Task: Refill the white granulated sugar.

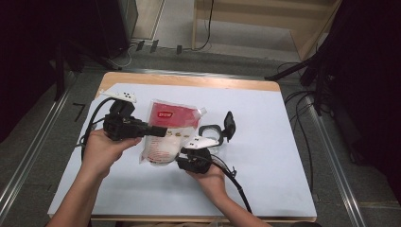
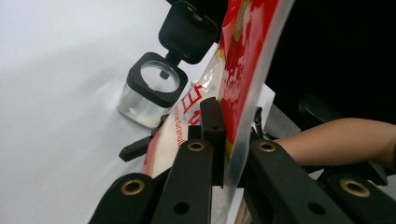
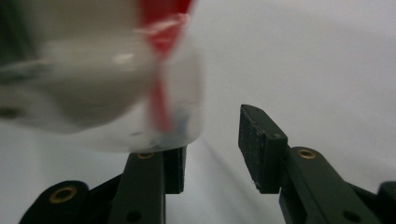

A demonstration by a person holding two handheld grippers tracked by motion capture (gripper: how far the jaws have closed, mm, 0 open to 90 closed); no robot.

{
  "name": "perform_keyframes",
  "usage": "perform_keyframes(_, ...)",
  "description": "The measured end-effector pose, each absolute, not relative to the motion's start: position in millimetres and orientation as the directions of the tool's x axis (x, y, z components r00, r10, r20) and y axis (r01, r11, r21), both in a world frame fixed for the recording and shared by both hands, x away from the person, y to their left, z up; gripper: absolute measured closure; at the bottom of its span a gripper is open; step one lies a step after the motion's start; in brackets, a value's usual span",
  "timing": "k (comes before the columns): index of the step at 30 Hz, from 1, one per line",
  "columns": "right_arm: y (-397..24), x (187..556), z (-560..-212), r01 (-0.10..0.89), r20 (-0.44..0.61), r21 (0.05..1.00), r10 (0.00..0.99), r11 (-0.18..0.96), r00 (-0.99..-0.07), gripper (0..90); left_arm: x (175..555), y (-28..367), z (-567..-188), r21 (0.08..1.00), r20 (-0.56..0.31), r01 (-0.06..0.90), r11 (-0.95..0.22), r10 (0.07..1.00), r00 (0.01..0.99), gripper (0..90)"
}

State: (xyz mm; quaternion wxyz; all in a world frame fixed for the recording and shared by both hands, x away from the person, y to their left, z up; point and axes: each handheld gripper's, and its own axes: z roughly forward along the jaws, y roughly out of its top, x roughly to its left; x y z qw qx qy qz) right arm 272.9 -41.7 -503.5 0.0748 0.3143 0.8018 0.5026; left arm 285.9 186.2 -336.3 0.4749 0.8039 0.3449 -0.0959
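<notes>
A spouted pouch with a red top and white granules in its clear lower part is held tilted above the table. My left gripper is shut on the pouch's left edge; in the left gripper view its jaws pinch the pouch. My right gripper sits just under the pouch's bottom corner. It stands open, and the blurred pouch corner hangs over its left jaw, not between the pads. A small clear container stands to the pouch's right, its black hinged lid flipped open.
A white sheet covers the wooden table, with bare room to the right and front. Cables trail from both grippers. Dark stands and cables lie on the floor around the table, and a wooden frame stands at the back.
</notes>
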Motion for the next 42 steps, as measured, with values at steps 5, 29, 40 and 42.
perform_keyframes(5, -36.6, 261.2, -498.6, 0.342, 0.112, 0.882, 0.561, 0.324, -0.820, 66.3, 291.3, 189.0, -341.8, 0.694, -0.495, 0.660, -0.287, 0.476, 0.727, 90.0)
perform_keyframes(29, -23.6, 242.5, -491.7, 0.237, 0.002, 0.870, 0.477, 0.432, -0.879, 57.9, 292.9, 169.9, -346.9, 0.700, -0.401, 0.624, -0.347, 0.533, 0.745, 89.6)
perform_keyframes(40, -22.6, 239.6, -480.8, 0.284, 0.089, 0.868, 0.435, 0.408, -0.896, 57.1, 289.3, 157.9, -350.0, 0.743, -0.355, 0.559, -0.368, 0.491, 0.796, 86.0)
perform_keyframes(42, -22.0, 238.8, -479.0, 0.295, 0.108, 0.867, 0.425, 0.403, -0.899, 57.0, 288.3, 156.4, -350.3, 0.752, -0.333, 0.541, -0.376, 0.491, 0.805, 85.1)
